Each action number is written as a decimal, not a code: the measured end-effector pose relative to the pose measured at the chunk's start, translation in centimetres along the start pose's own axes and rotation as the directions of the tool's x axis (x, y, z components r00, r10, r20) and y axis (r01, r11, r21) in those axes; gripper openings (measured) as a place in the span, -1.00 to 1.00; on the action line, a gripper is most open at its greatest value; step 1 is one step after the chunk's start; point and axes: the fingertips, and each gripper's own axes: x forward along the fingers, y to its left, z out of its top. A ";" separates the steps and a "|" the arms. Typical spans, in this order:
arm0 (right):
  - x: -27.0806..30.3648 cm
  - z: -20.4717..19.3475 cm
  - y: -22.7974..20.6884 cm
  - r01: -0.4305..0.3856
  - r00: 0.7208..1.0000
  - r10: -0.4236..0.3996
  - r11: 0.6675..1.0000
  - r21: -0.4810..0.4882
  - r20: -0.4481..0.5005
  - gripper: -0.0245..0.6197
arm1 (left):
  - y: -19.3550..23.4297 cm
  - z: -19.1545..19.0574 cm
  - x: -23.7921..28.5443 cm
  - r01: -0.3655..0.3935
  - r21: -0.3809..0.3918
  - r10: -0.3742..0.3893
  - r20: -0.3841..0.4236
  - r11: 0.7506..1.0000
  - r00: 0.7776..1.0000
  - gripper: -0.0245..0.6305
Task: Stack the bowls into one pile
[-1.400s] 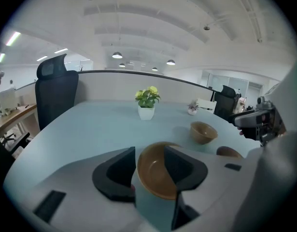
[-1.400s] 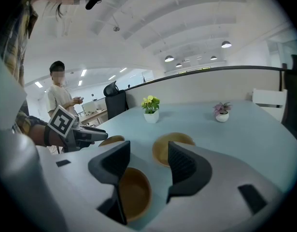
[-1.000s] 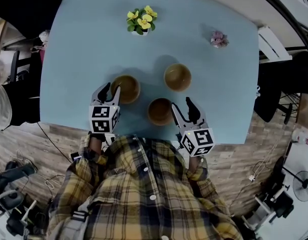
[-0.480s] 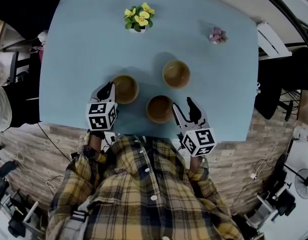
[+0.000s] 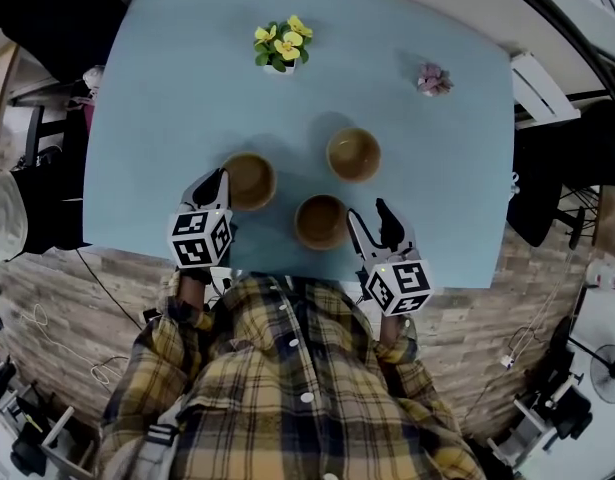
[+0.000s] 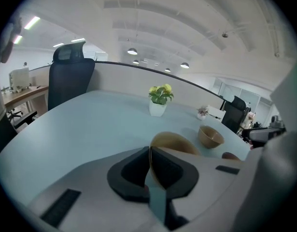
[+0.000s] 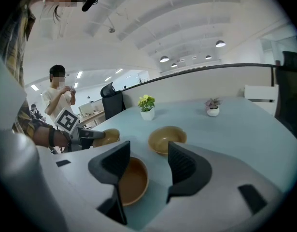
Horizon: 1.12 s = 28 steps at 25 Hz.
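Closed since a second ago, left claw (image 5: 218,176) pinches left bowl (image 5: 250,180) by its rim; right claw (image 5: 371,216) stands wide beside near bowl (image 5: 321,221).

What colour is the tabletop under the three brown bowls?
The tabletop is pale blue, best seen in the head view.

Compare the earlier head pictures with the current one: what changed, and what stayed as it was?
The left tool has just closed its jaws onto the rim of the left bowl. The right tool stays open beside the near bowl. No bowl has shifted.
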 end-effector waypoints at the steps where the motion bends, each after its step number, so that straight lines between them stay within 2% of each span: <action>1: 0.0 0.1 0.0 -0.001 1.000 0.001 1.000 -0.001 0.004 -0.21 | 0.0 0.2 -0.2 0.001 -0.002 -0.001 0.008 1.000 1.000 -0.91; 7: -0.6 0.4 0.2 0.011 1.000 -0.011 1.000 0.000 0.023 -0.21 | -0.8 1.5 -1.3 0.031 -0.001 -0.031 0.039 1.000 0.999 -0.91; 16: -2.0 0.7 -0.7 0.069 0.996 -0.070 0.997 0.021 0.060 -0.21 | -4.8 2.8 -1.3 0.156 0.049 -0.158 0.033 0.987 0.987 -0.91; 23: -3.8 0.1 -1.8 0.134 0.988 -0.139 0.989 0.066 0.074 -0.22 | -9.1 3.1 -0.7 0.271 0.108 -0.272 -0.004 0.957 0.962 -0.91; 28: -5.3 -0.6 -2.6 0.181 0.978 -0.190 0.978 0.101 0.083 -0.21 | -12.4 2.7 -0.3 0.355 0.149 -0.352 -0.047 0.923 0.935 -0.91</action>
